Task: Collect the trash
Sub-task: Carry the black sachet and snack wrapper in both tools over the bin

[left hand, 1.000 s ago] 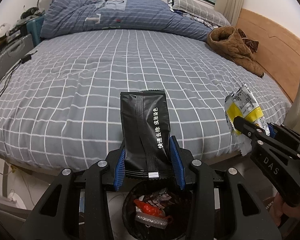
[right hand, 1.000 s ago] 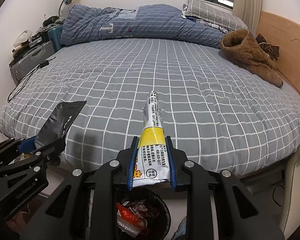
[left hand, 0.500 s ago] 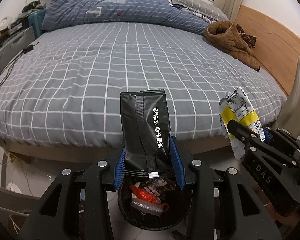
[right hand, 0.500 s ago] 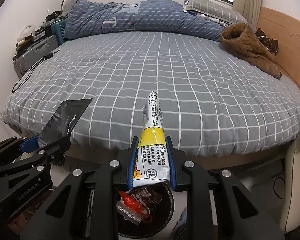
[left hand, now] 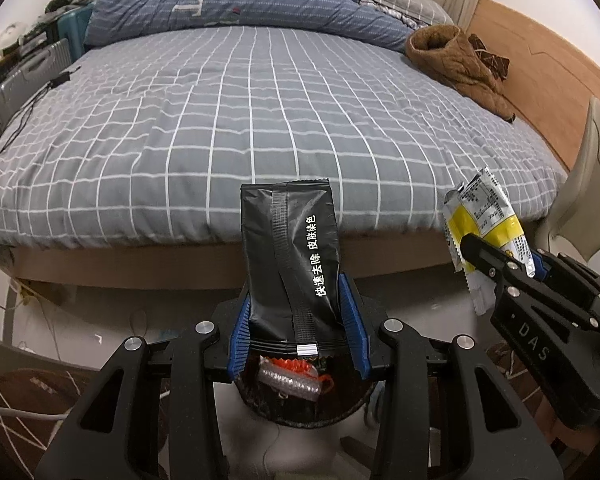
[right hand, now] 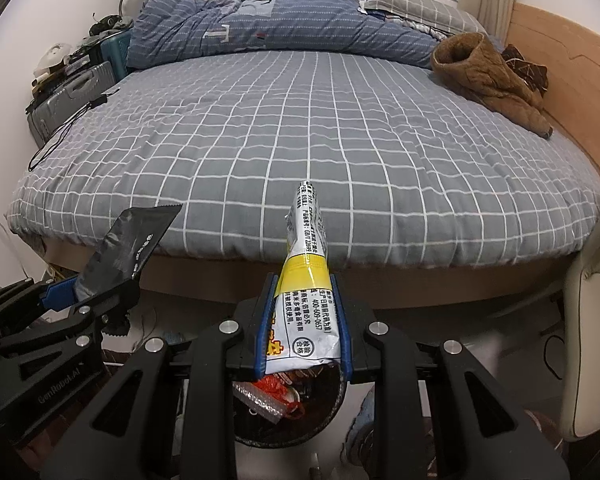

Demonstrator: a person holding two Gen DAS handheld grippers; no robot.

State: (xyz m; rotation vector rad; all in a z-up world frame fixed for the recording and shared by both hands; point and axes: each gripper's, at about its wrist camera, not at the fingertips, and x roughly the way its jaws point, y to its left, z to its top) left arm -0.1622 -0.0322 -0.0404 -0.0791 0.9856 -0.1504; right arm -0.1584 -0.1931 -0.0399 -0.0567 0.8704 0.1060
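My left gripper is shut on a black wrapper with white print, which stands up between its blue pads. My right gripper is shut on a yellow and white snack wrapper. Each gripper shows in the other's view: the right gripper with its yellow wrapper at the right, the left gripper with the black wrapper at the left. A black trash bin with red and clear wrappers inside stands on the floor directly below both grippers, also the bin.
A bed with a grey checked sheet fills the view ahead, its wooden side rail just beyond the bin. A brown jacket and a blue duvet lie on it. A cream chair stands right, a suitcase left.
Both grippers have drawn back from the bed and dropped a little with their wrappers. The bed edge has receded and the bin shows more fully beneath them.
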